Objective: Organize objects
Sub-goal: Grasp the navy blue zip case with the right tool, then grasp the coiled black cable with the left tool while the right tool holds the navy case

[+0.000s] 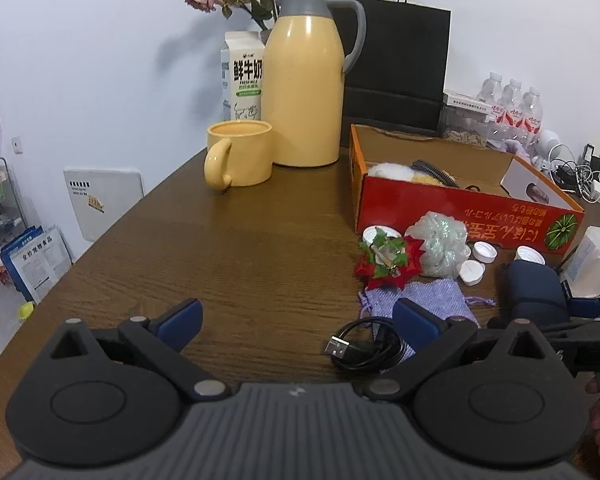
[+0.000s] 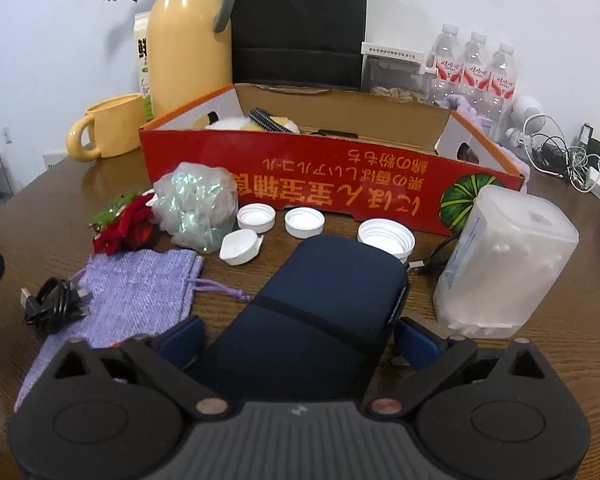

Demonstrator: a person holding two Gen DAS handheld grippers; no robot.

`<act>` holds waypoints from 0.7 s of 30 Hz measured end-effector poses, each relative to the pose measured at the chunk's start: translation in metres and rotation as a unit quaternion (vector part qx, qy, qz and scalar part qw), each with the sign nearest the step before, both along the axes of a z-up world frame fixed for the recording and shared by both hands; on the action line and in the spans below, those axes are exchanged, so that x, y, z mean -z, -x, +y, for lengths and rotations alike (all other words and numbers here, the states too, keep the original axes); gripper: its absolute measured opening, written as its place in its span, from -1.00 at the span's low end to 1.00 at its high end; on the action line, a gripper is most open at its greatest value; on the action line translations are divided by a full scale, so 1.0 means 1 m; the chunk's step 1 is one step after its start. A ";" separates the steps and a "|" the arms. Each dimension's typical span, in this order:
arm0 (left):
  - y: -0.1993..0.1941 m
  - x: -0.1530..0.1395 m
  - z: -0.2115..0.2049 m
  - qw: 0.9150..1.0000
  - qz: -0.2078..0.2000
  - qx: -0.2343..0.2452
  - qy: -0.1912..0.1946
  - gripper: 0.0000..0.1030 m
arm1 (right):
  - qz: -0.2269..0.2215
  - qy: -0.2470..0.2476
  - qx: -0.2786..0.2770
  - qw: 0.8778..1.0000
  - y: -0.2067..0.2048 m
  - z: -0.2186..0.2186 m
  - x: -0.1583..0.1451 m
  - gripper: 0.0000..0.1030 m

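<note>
my left gripper (image 1: 296, 322) hangs wide open over bare table (image 1: 220, 248), holding nothing – the black cable (image 1: 364, 350) just beside its right finger could snag. my right gripper (image 2: 298, 340) straddles the navy pouch (image 2: 320, 304), jaws wide; i can't tell if the pads bite – a loose grip could shove it into the white caps (image 2: 386, 236) before the red box (image 2: 340, 184)

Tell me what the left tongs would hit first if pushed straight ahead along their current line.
Probably the bare wooden table: the left tongs stand open and point down at it. The black USB cable and purple pouch lie just right of that line; depth is unclear.
</note>
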State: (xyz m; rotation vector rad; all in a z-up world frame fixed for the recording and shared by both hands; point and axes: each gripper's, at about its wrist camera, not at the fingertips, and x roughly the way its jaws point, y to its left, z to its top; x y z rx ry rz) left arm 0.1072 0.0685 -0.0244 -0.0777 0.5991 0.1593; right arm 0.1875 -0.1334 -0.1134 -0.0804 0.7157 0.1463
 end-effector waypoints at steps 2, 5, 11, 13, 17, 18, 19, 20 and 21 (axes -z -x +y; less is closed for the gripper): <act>-0.001 0.002 0.001 1.000 0.004 -0.001 0.002 1.00 | -0.003 -0.008 -0.004 1.000 0.001 -0.002 -0.001 0.64; 0.000 0.003 0.002 1.000 0.004 -0.001 0.004 1.00 | -0.013 -0.013 -0.009 1.000 0.006 -0.002 -0.002 0.45; 0.000 0.004 0.005 1.000 0.004 -0.002 0.004 1.00 | -0.029 -0.038 -0.023 0.999 0.014 -0.008 -0.008 0.23; 0.000 0.004 0.006 1.000 0.003 -0.002 0.006 1.00 | -0.039 -0.043 -0.028 0.998 0.019 -0.011 -0.011 0.21; 0.002 0.006 0.008 1.000 -0.001 0.004 0.012 1.00 | -0.071 -0.048 -0.038 0.996 0.032 -0.018 -0.017 0.20; 0.003 0.007 0.008 1.000 -0.003 0.006 0.014 1.00 | -0.082 -0.049 -0.041 0.995 0.036 -0.020 -0.019 0.20; 0.004 0.008 0.009 1.000 -0.003 0.009 0.016 1.00 | -0.092 -0.049 -0.043 0.994 0.041 -0.023 -0.021 0.20; 0.005 0.009 0.008 1.000 -0.003 0.012 0.016 1.00 | -0.100 -0.046 -0.045 0.993 0.044 -0.024 -0.022 0.20; 0.006 0.011 0.008 1.000 -0.002 0.016 0.016 1.00 | -0.107 -0.044 -0.046 0.992 0.048 -0.026 -0.023 0.20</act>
